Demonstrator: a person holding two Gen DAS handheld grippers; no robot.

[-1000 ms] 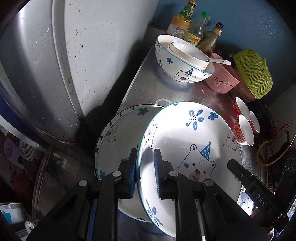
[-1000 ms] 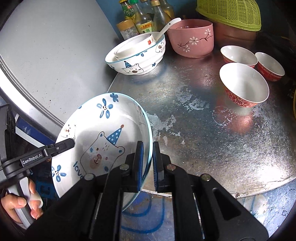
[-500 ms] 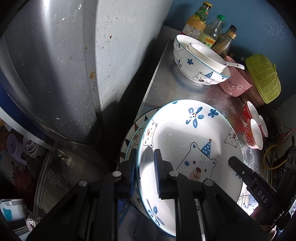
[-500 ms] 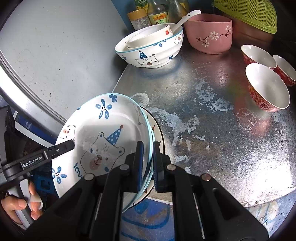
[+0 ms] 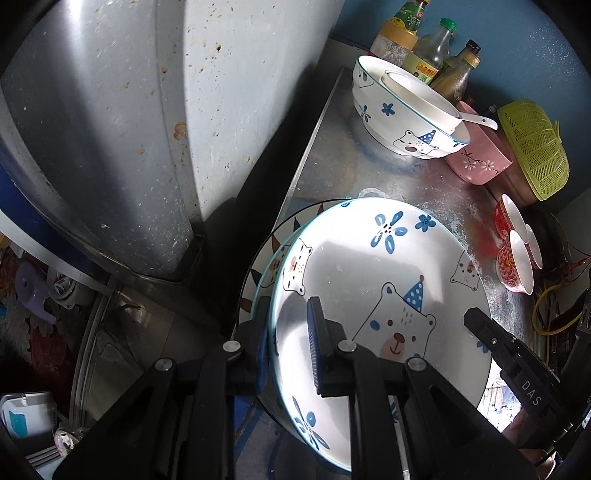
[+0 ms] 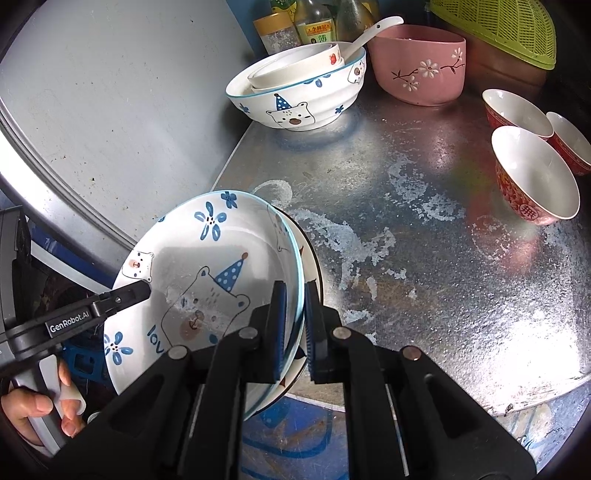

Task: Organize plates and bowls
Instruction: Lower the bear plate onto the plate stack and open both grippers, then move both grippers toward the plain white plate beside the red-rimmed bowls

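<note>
A white deep plate with a blue bear and flowers [image 5: 388, 266] [image 6: 207, 266] lies tilted over a stack of plates [image 5: 269, 254] [image 6: 313, 258] at the metal counter's near left corner. Only the stack's rims show. My left gripper [image 5: 288, 306] holds the bear plate's near left rim; its jaws are opening slightly with the rim still between them. My right gripper [image 6: 293, 291] is shut on the opposite rim. A large bear bowl [image 5: 406, 125] [image 6: 295, 99] with smaller white bowls and a spoon in it stands at the back.
On the steel counter [image 6: 424, 240] stand a pink bowl [image 6: 421, 70], three red bowls [image 6: 535, 177], a green basket [image 6: 509, 26] and sauce bottles [image 6: 306, 22]. A grey appliance wall [image 5: 147, 110] rises at the left. A hand [image 6: 33, 410] grips the left tool.
Both grippers have carried the bear plate down over the stacked plates. The lower plate, widely exposed a second ago, is now almost covered. The view has closed in on the counter's corner.
</note>
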